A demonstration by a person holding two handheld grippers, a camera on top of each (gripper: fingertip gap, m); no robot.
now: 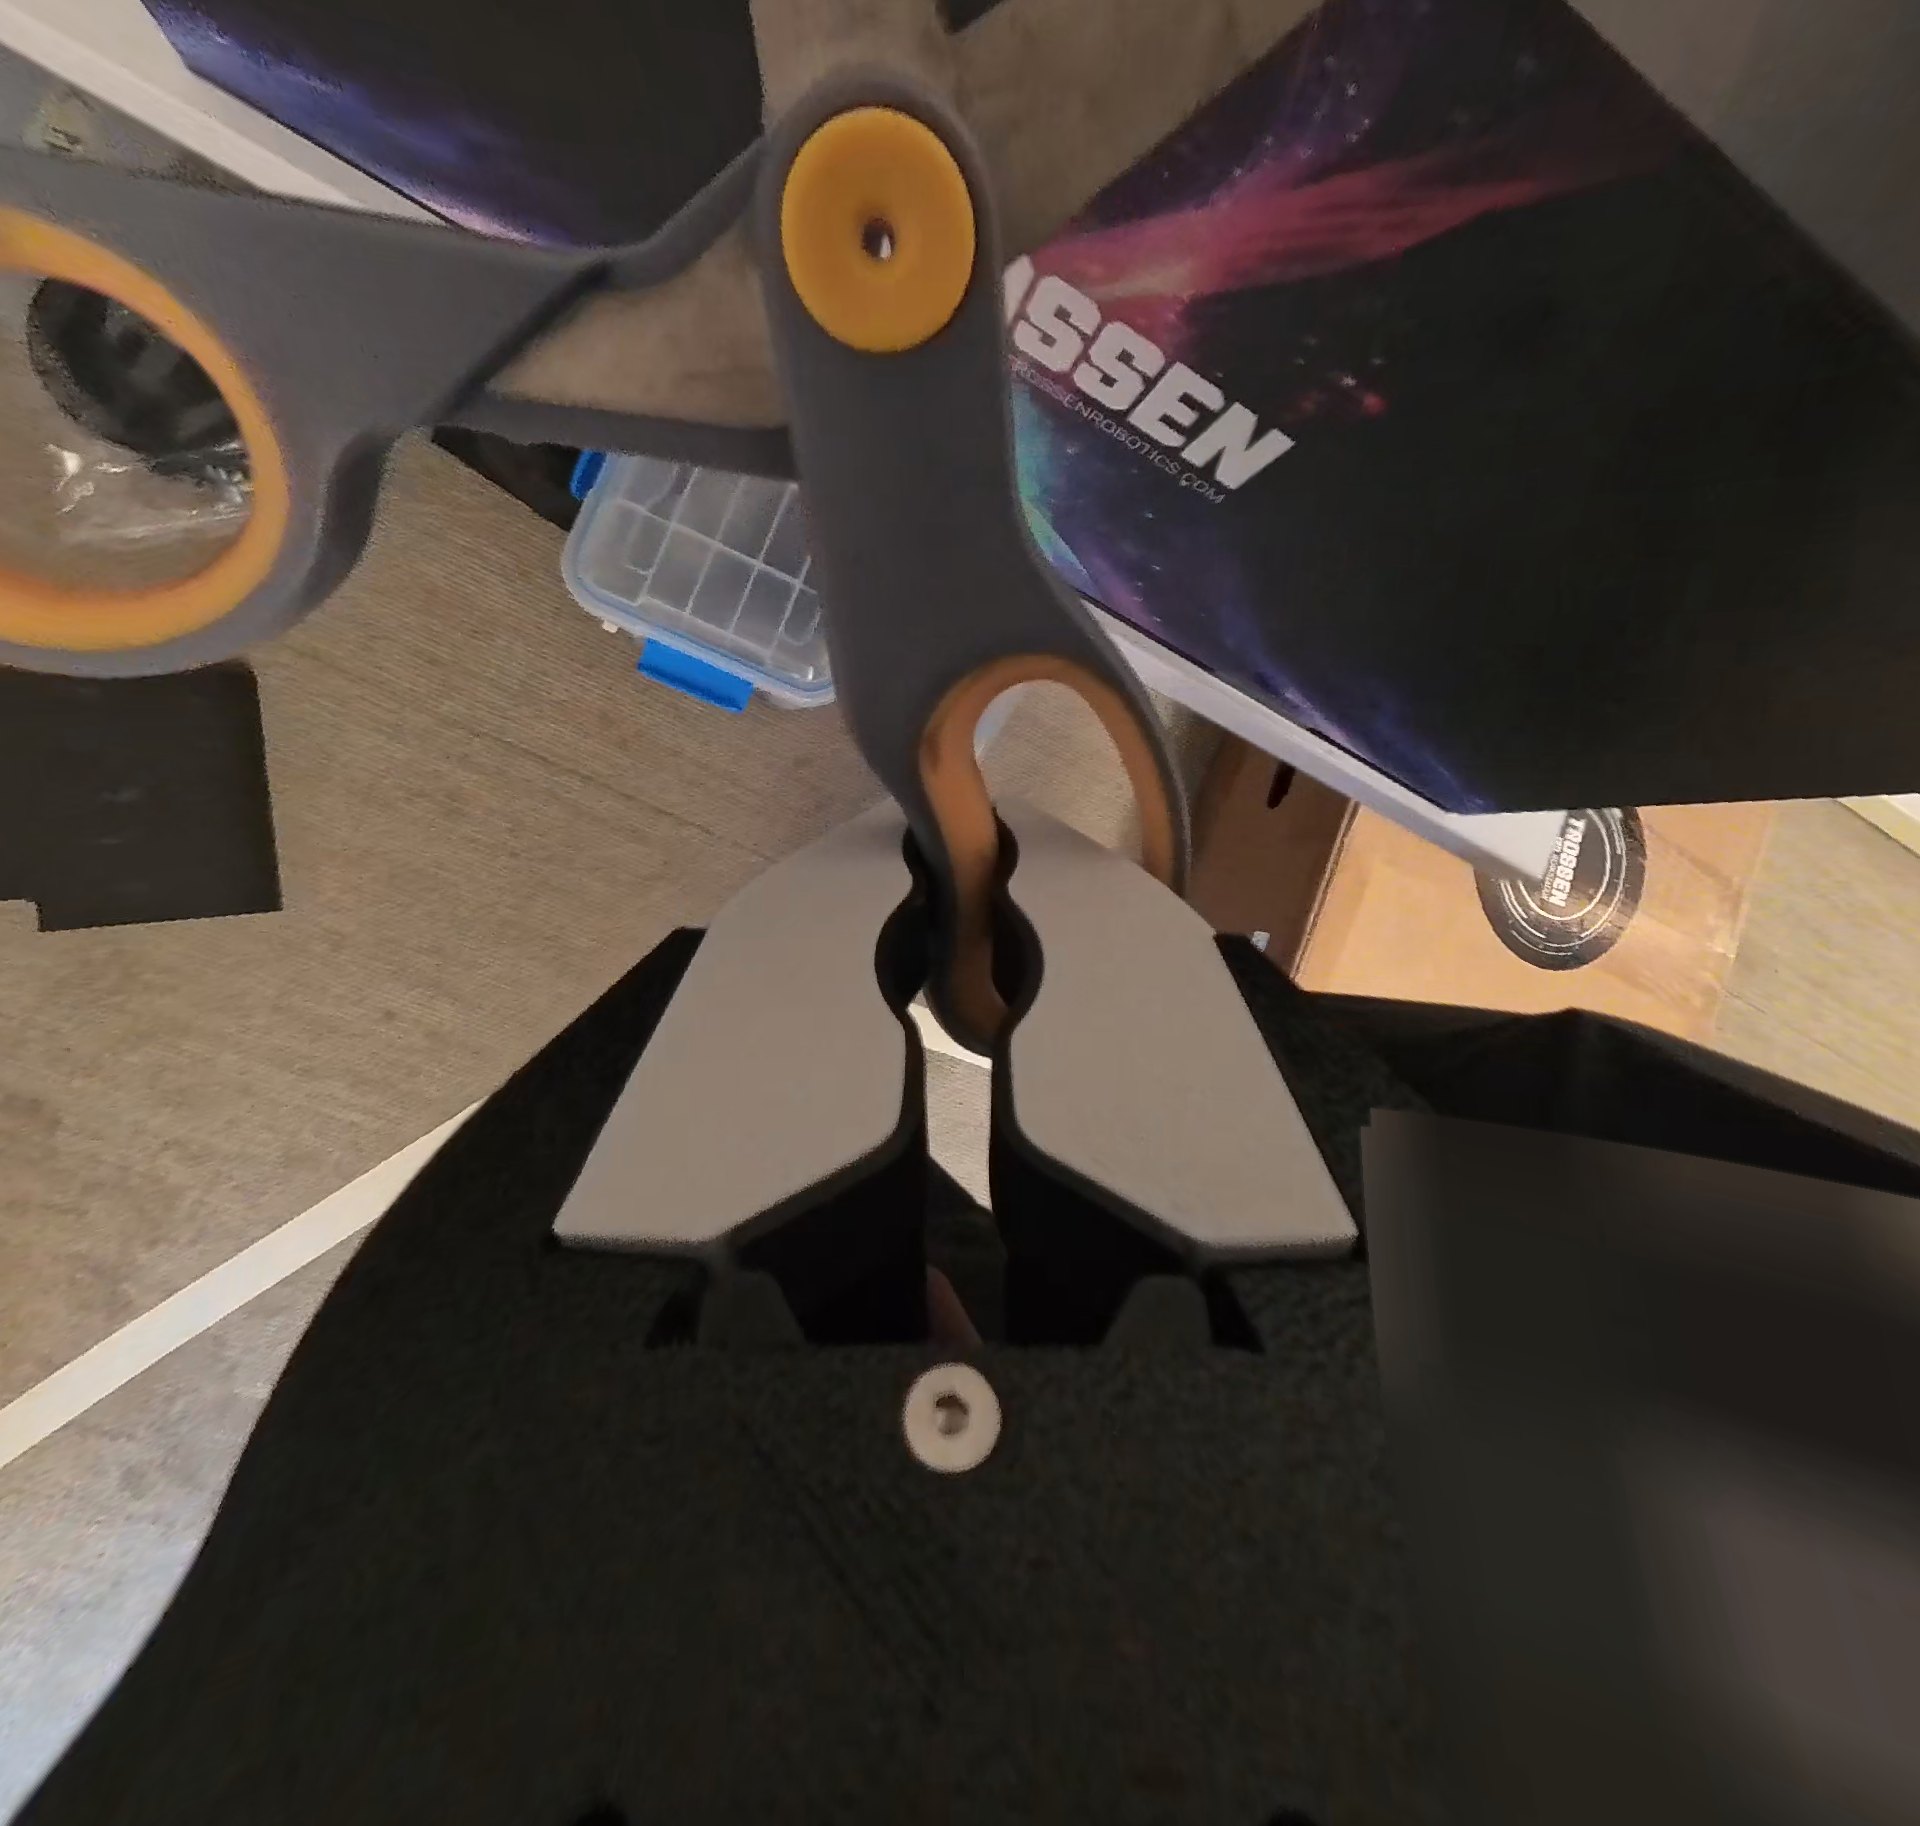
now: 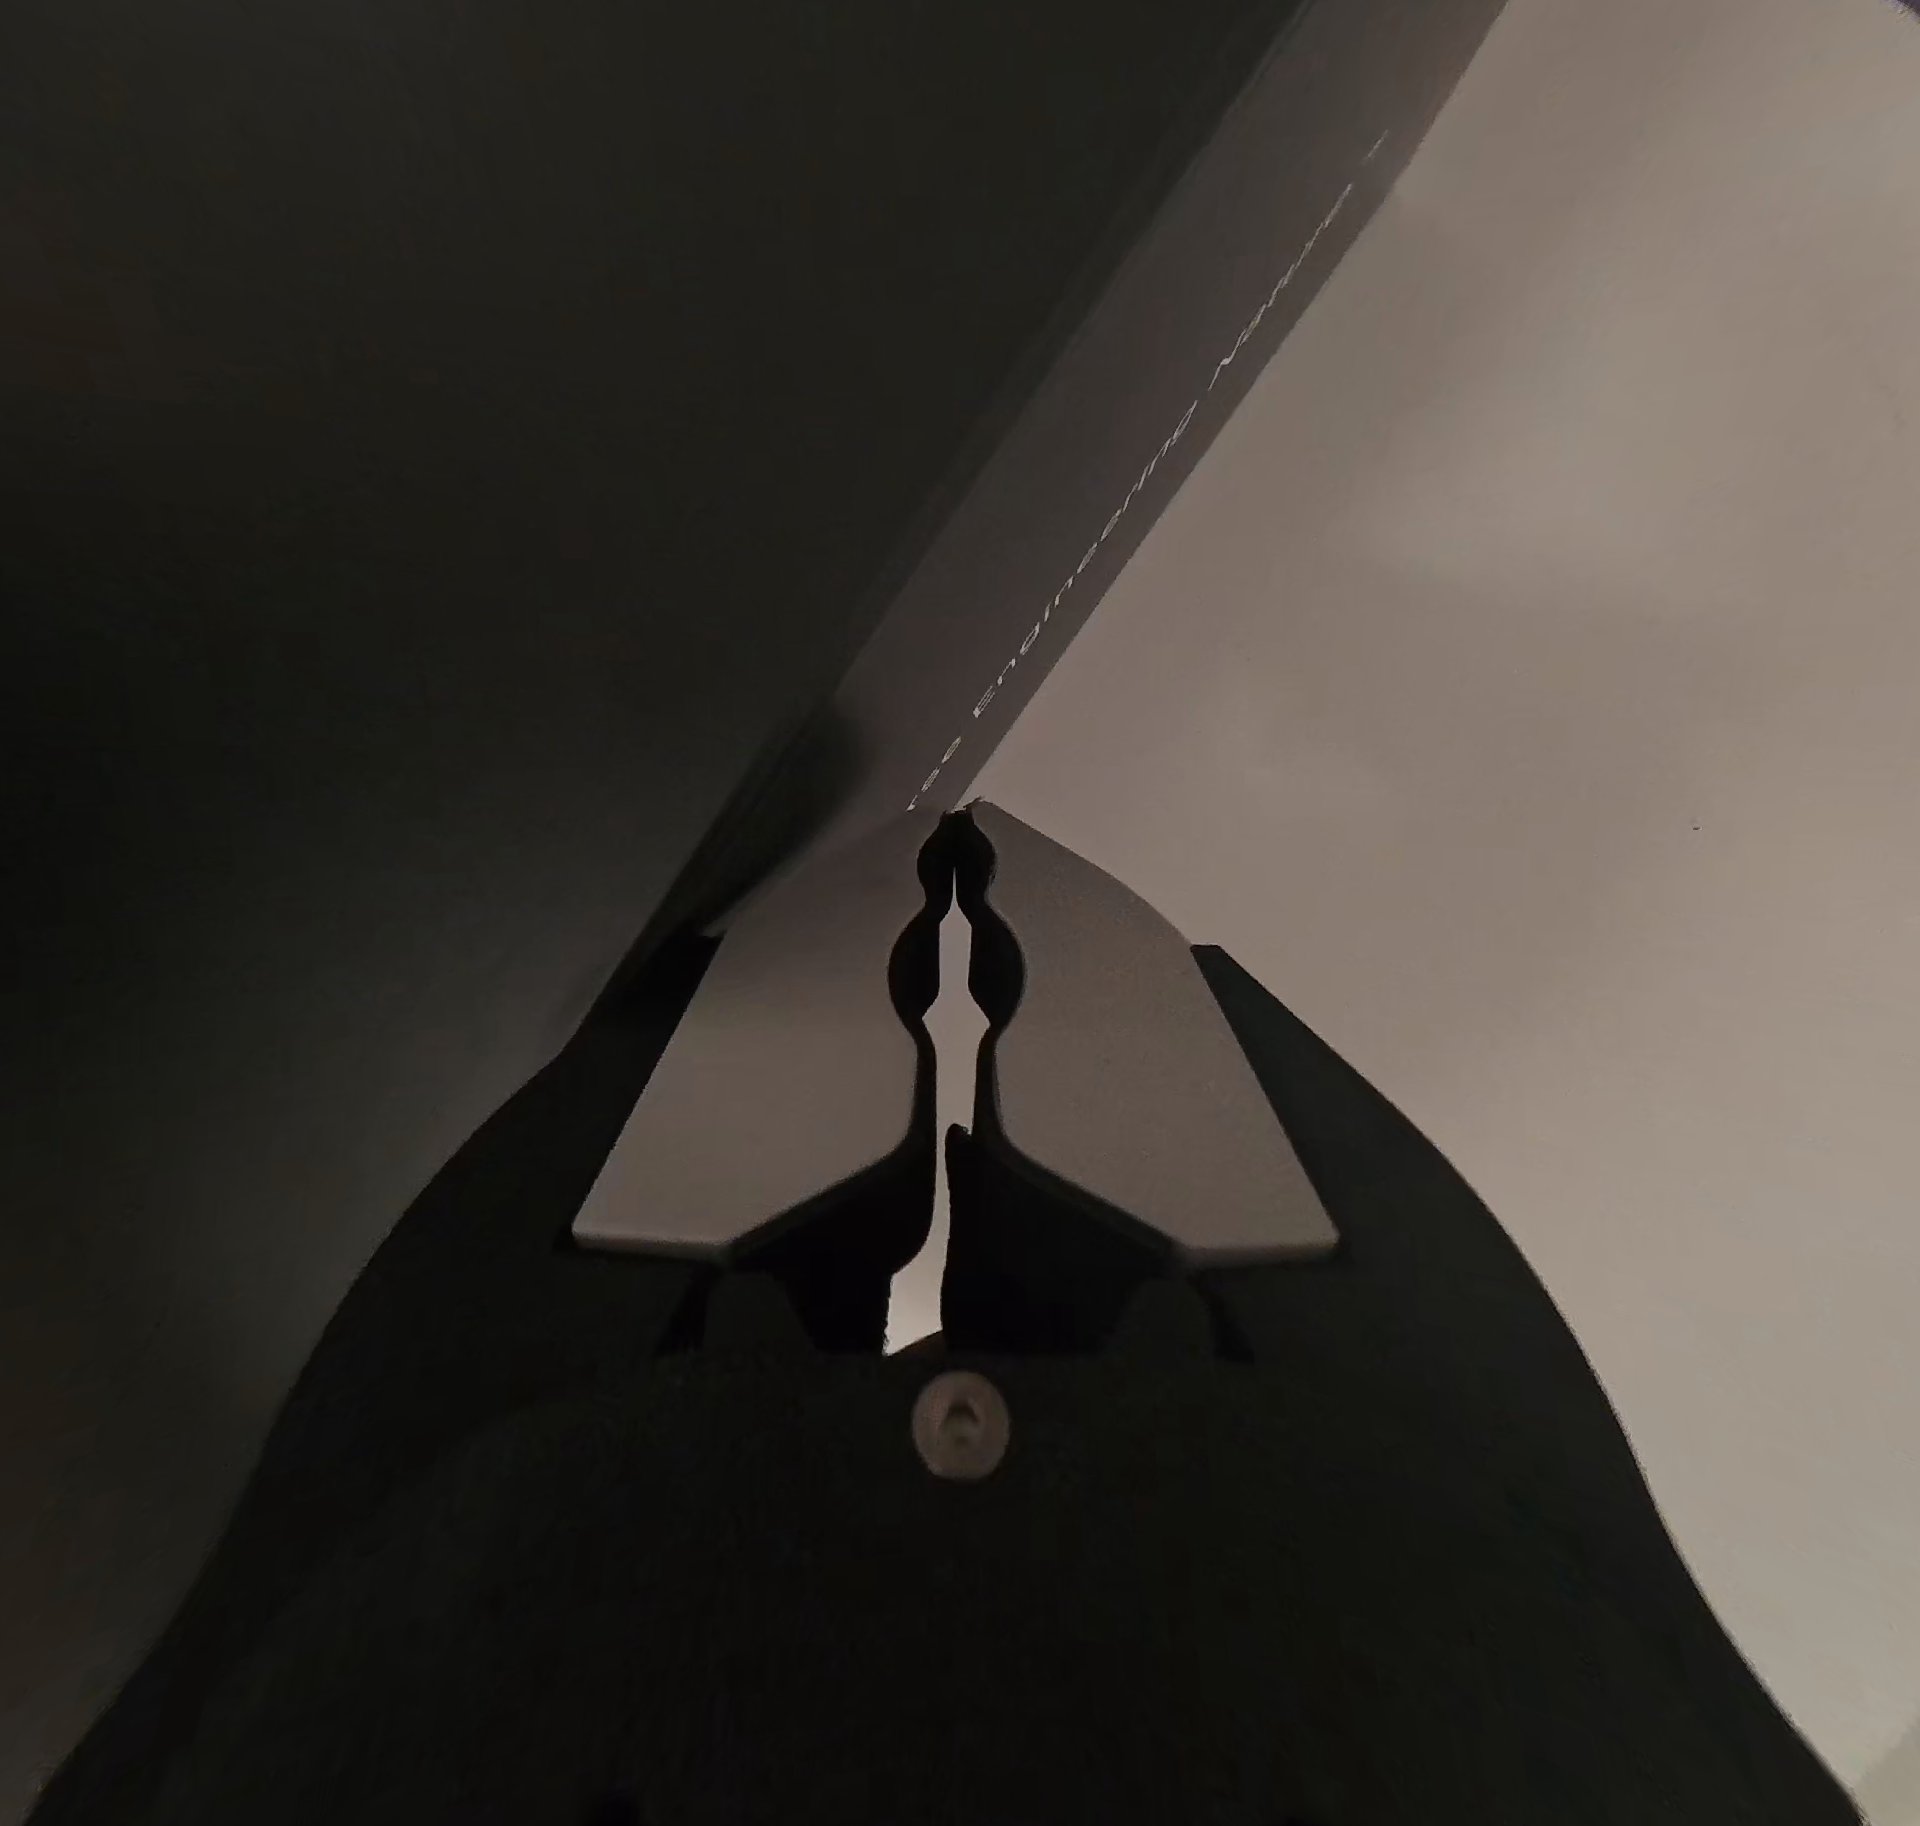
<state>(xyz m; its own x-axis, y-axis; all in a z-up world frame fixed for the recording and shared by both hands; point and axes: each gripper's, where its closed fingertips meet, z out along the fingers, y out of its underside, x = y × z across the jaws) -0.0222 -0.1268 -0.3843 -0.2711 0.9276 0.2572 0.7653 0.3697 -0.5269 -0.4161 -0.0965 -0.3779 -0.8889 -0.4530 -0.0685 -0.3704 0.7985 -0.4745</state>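
Setting: grey-beige carpet [image 1: 436, 841] with a faint woven grain, crossed near left by a pale strip [image 1: 208, 1298]; a patch of wooden floor [image 1: 1423, 903] far right.

Item 1, my left gripper [image 1: 961, 929]: grey fingers on a black body, clamped on the lower loop of a pair of scissors [image 1: 904, 446]. The yellow-lined rim of that loop sits pinched between my fingertips.

Item 2, the scissors: dark grey handles, yellow pivot disc, dull grey blades spread wide and reaching up out of view. The second handle loop swings out to the far left, blurred.

Item 3, a large dark box [image 1: 1455, 405]: printed with a purple and pink starry pattern and white lettering, lying beyond the scissors on the right, with a white edge along its underside.

Item 4, a clear plastic compartment case [image 1: 696, 571] with blue latches, on the carpet behind the scissors' handle.

Item 5, a round black sticker [image 1: 1558, 888], at the box's near right corner, over a brown cardboard flap [image 1: 1262, 872].

Item 6, a black flat shape [image 1: 135, 800] on the carpet, left.

Item 7, my right gripper [image 2: 954, 826]: fingers closed tip to tip with nothing visible between them, set against a pale, dim surface [image 2: 1507, 737]. A dark grey box edge [image 2: 1143, 633] bearing small lettering runs diagonally just beyond the tips; whether they touch it I cannot tell.
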